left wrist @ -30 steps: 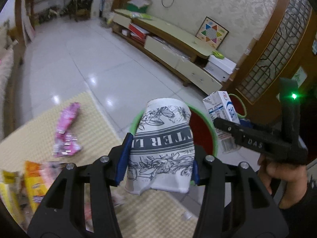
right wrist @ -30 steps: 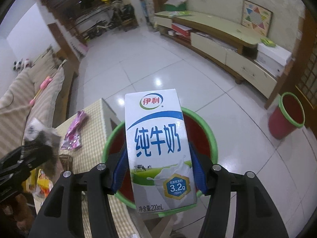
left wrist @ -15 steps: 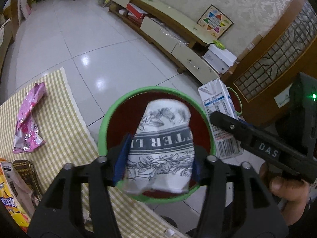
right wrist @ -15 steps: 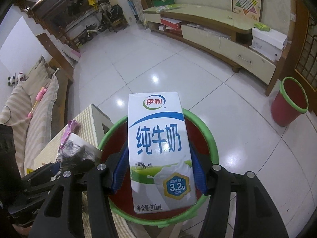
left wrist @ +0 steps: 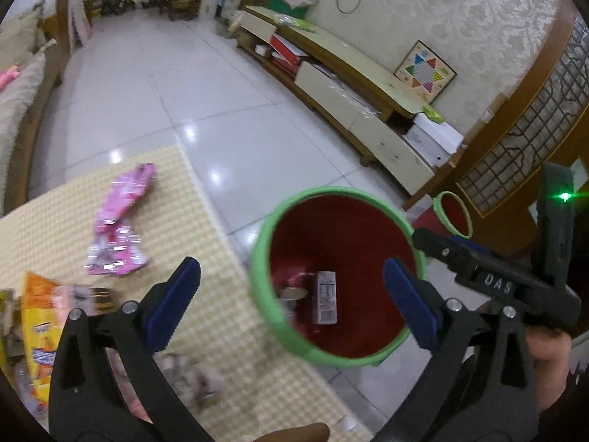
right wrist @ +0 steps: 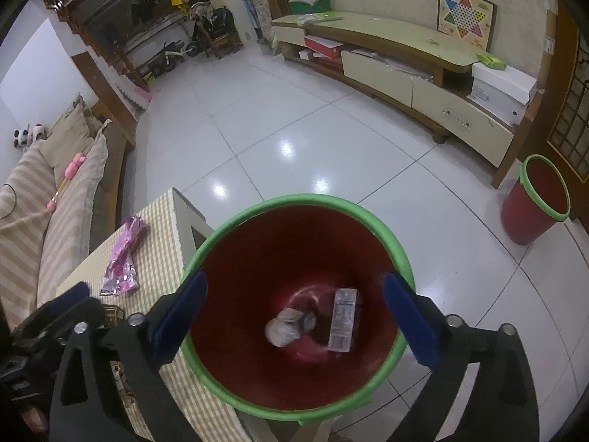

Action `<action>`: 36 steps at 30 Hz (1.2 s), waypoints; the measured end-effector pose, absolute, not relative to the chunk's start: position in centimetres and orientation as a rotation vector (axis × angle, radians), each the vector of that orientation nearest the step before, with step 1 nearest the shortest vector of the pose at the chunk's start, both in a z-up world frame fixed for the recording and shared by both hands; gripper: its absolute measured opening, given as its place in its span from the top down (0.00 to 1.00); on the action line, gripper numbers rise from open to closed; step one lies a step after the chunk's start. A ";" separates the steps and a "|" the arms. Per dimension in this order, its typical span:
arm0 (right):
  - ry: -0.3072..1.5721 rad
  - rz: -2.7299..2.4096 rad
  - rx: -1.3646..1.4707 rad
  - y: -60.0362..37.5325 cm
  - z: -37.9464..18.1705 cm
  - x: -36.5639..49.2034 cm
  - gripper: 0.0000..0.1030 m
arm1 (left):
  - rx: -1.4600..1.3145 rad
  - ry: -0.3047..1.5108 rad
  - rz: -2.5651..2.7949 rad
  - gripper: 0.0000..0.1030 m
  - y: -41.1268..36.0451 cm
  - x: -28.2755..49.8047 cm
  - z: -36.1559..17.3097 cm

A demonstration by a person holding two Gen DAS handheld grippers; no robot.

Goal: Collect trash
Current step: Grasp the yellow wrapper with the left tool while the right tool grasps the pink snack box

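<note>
A red bin with a green rim [left wrist: 265, 287] [right wrist: 294, 199] stands beside the table, right under both grippers. At its bottom lie a white milk carton [left wrist: 325, 302] [right wrist: 343, 318] and a crumpled printed paper cup [left wrist: 292, 293] [right wrist: 289, 328]. My left gripper [left wrist: 291, 272] hangs over the bin's left half, its jaws opening with nothing between them. The right gripper [right wrist: 294, 283] is centred over the bin's mouth, jaws likewise opening and empty. A pink foil wrapper [left wrist: 117, 221] [right wrist: 123, 261] lies on the table.
The table has a yellow checked cloth [left wrist: 55, 221] with an orange snack bag [left wrist: 36, 324] and other blurred litter near its front. A second red bin [right wrist: 537, 199] stands by the wooden screen. A long low cabinet [right wrist: 386, 59] lines the wall; a sofa [right wrist: 36, 221] is at left.
Both grippers have opened wide. The paper cup left the left gripper and the milk carton left the right one; both now lie at the bottom of the bin.
</note>
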State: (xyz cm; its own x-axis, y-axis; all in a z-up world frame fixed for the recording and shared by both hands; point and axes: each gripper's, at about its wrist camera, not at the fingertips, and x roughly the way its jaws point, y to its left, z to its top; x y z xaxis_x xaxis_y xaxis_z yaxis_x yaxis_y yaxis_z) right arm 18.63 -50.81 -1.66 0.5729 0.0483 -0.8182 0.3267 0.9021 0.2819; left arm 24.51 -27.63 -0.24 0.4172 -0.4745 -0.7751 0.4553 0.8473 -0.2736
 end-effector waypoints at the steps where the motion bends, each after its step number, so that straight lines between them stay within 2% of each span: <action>1: 0.952 -0.160 0.427 -50.4 -1.6 18.6 0.09 | -0.017 0.972 -0.568 0.05 -26.8 24.3 0.0; 23: 0.949 0.110 0.210 -33.0 0.5 17.8 0.09 | -0.033 0.917 -0.242 0.05 -6.2 18.4 3.6; 36: 1.005 0.254 0.142 -22.7 -1.2 19.5 0.09 | -0.010 1.008 -0.149 0.05 0.8 18.9 -0.8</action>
